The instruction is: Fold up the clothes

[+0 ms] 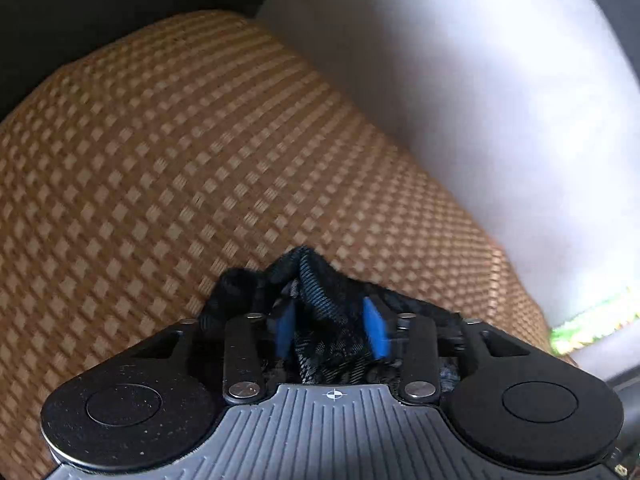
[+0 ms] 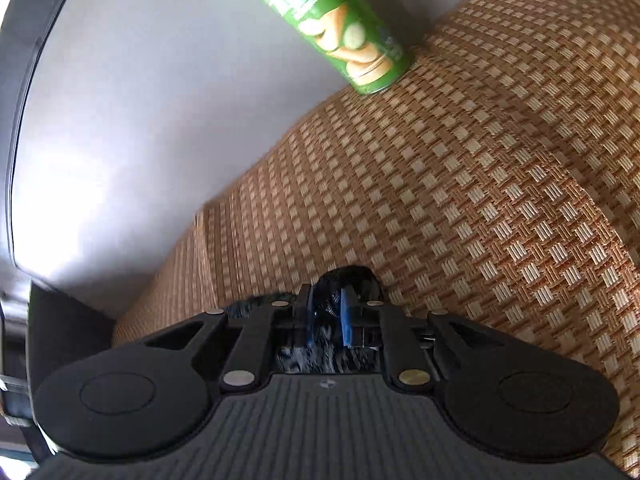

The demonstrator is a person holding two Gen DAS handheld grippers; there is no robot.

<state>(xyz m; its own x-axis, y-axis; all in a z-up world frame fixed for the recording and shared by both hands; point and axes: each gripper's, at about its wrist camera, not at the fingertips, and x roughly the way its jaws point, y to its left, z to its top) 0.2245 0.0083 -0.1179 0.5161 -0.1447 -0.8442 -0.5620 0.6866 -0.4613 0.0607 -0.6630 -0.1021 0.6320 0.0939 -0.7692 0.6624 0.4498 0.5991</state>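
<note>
Both tongs are clamped on the dark garment [image 1: 316, 280]: left tongs [image 1: 331, 330] and right tongs [image 2: 327, 320] each pinch a bunched edge above the woven mat [image 1: 180, 152], cloth hanging beneath, out of view.

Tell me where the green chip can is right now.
The green chip can shows at the top centre of the right wrist view, standing at the far edge of the woven mat where it meets the grey surface, well beyond the right gripper.
</note>
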